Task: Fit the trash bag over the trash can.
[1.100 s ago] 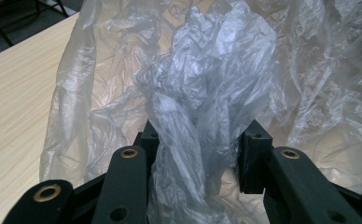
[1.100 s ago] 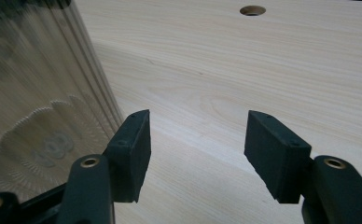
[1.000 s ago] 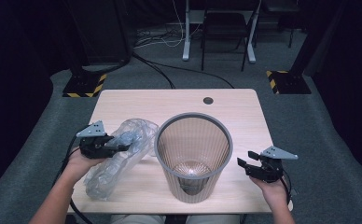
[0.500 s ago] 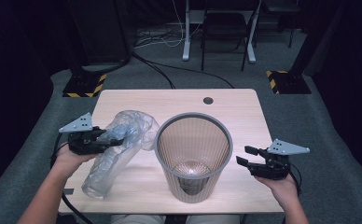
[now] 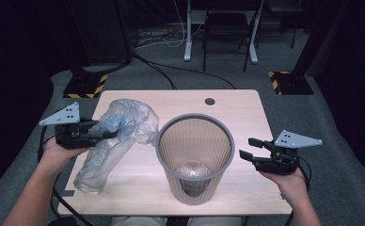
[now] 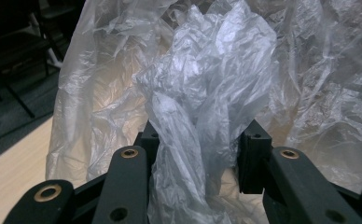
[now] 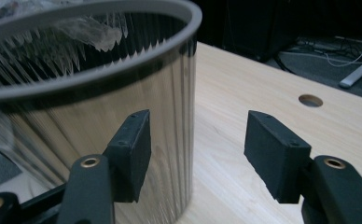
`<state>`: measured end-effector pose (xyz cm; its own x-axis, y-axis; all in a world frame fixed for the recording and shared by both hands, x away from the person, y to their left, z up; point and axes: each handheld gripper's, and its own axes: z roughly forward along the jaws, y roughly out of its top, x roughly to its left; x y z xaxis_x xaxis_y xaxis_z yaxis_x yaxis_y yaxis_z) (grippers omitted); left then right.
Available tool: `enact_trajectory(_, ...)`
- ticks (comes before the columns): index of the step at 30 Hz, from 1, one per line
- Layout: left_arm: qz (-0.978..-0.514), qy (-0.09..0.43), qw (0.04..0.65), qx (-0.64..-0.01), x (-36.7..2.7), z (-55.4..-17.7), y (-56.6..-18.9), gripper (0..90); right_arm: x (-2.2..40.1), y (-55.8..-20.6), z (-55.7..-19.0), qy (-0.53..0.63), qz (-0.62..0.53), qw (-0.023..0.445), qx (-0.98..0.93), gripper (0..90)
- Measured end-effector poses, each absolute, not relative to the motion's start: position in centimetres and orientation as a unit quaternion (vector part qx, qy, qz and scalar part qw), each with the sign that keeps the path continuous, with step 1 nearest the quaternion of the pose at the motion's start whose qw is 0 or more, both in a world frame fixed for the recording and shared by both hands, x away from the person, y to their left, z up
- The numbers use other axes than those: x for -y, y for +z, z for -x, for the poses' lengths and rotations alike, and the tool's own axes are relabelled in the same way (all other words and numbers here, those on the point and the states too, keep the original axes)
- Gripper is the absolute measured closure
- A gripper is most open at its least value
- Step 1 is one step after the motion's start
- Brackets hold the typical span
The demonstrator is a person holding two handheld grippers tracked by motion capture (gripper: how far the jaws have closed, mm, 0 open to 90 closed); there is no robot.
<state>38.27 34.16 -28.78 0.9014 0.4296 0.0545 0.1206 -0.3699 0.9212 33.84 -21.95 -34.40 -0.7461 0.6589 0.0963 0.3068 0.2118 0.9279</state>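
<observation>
A crumpled clear plastic bag (image 5: 119,129) lies across the left half of the wooden table (image 5: 246,113). Its upper part is lifted, its lower end rests near the front edge. My left gripper (image 5: 106,134) is shut on a bunched fold of the bag (image 6: 202,116), which fills the gap between the jaws (image 6: 198,156). A ribbed translucent waste bin (image 5: 194,188) with a grey rim stands upright at the table's middle front. My right gripper (image 5: 247,147) hovers open just right of the bin, holding nothing. In the right gripper view the bin wall (image 7: 100,121) sits behind the left pad, and the gripper (image 7: 197,149) faces bare table.
A round cable hole (image 5: 210,101) is in the table's far edge, also seen as the hole (image 7: 310,100) in the right gripper view. Beyond the table are desk legs (image 5: 188,33), floor cables and yellow-black striped bases (image 5: 279,80). Dark curtains stand on both sides.
My left gripper has drawn a little left and away, lifting the bag's upper part with it. My right gripper has drifted slightly right and away, still open.
</observation>
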Motion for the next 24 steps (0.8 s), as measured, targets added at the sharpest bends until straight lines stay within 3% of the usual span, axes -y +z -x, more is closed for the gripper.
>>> enact_trajectory(24,-0.815,0.144,0.550,-0.112,-29.7,-38.9,-23.9,62.9,20.9,-32.2,-33.6,0.570,-0.304,0.163,-0.746,38.8)
